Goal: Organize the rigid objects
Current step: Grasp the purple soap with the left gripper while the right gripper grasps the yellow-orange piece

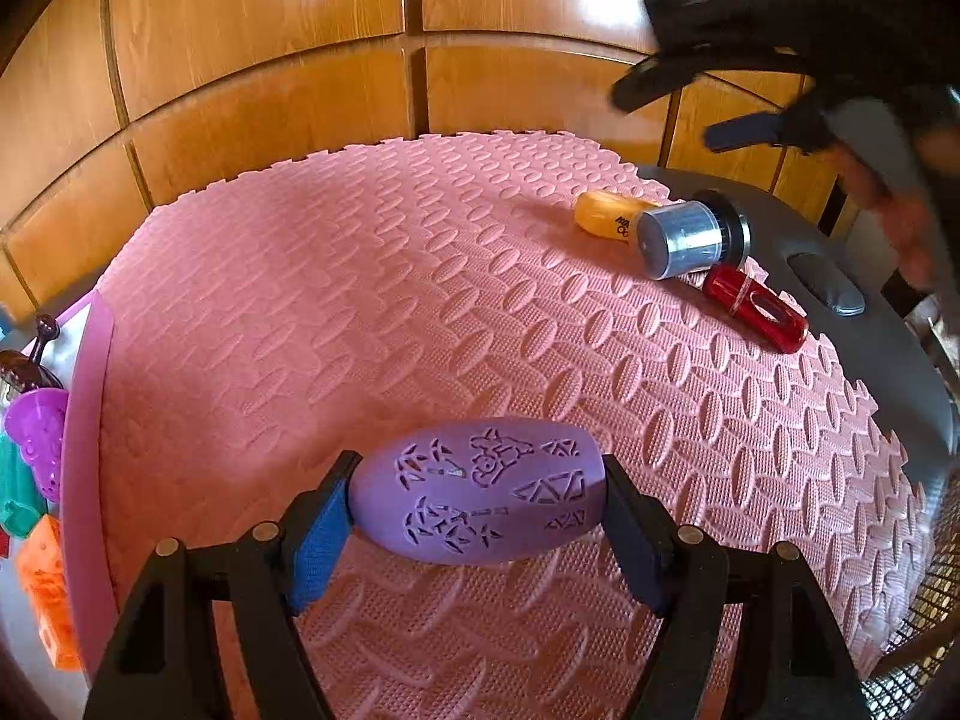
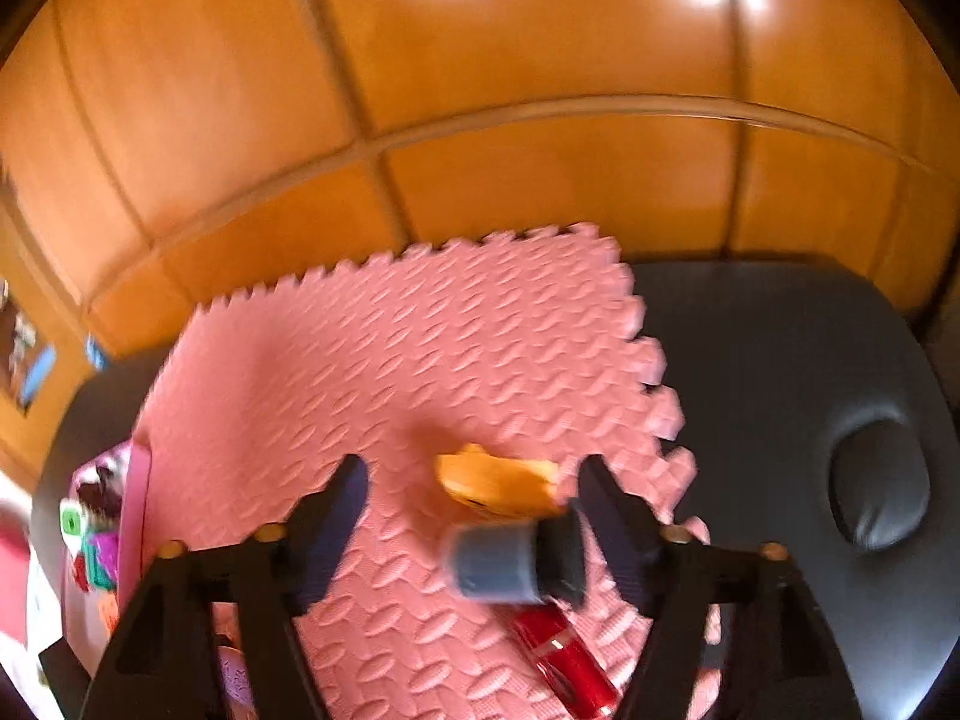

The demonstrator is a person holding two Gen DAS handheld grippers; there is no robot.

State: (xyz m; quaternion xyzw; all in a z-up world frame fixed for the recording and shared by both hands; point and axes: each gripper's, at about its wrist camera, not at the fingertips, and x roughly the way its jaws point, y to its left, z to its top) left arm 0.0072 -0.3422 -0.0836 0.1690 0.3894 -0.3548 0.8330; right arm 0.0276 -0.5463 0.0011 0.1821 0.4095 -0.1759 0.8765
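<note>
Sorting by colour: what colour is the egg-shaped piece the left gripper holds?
Purple egg-shaped piece; left wrist view.

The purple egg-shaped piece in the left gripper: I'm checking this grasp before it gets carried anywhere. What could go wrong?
1. The purple egg-shaped piece is pinched only at its rounded ends by the left gripper, so it may pivot or squirt out.
2. The grey cylinder lies on its side against the red piece; a nudge could roll it.

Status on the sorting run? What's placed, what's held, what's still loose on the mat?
Looks done: orange bottle, grey-capped jar and red piece lie grouped at the pink mat's far right corner, with the right gripper open above them. In hand: left gripper clamps the purple patterned egg. Left: placing the egg, and probably the toys heaped past the mat's left edge.
</note>
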